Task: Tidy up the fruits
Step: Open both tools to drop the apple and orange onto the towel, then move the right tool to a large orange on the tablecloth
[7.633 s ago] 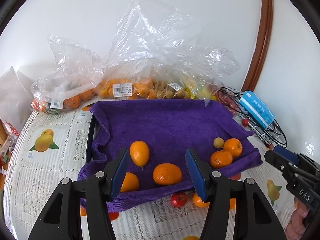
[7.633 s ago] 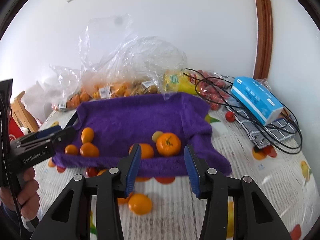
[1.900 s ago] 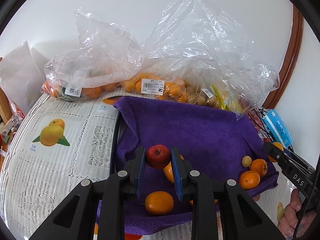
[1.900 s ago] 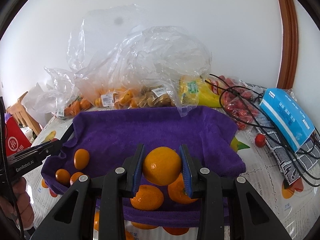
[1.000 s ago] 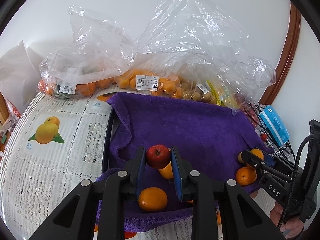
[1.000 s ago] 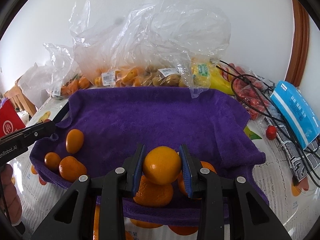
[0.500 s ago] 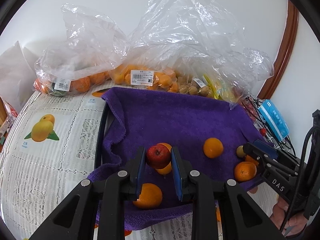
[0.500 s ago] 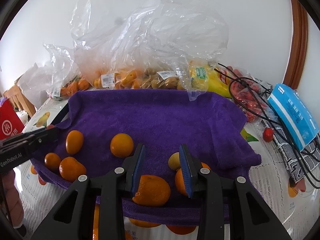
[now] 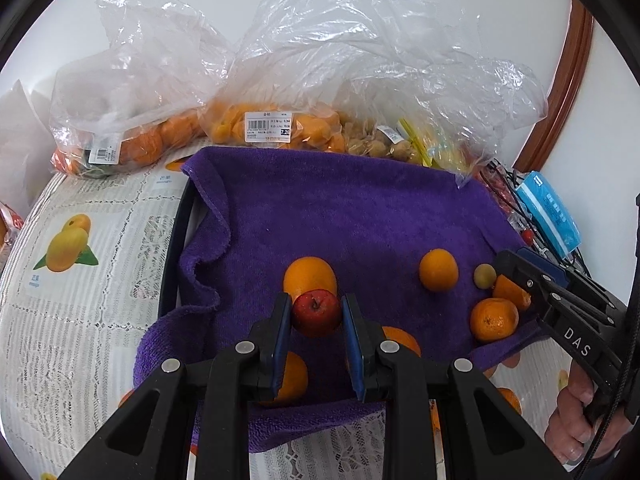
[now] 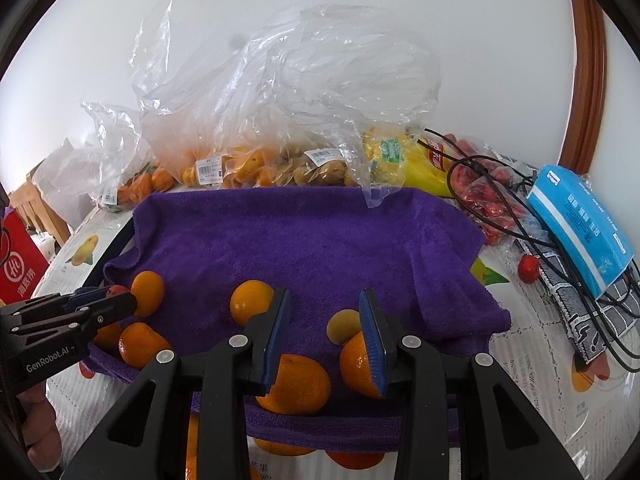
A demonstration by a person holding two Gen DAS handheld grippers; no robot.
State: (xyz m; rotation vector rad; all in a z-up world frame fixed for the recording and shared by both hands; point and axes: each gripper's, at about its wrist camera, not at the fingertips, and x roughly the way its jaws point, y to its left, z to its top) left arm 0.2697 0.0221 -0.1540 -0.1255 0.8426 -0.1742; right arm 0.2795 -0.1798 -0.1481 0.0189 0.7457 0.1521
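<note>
My left gripper is shut on a small red apple and holds it over the near left part of the purple towel. Several oranges lie on the towel, one just behind the apple and one to the right. My right gripper is open and empty above the towel. The orange it let go lies by its left finger. A small yellow-green fruit and more oranges sit beneath it. The left gripper shows at the left edge there.
Clear plastic bags of oranges and other fruit line the wall behind the towel. A blue packet, black cables and a small red fruit lie at the right. More oranges lie on the tablecloth near the front edge.
My right gripper opened and let go of the orange, which now rests on the towel, then opened wider. My left gripper still holds the apple and moved slightly forward over the towel.
</note>
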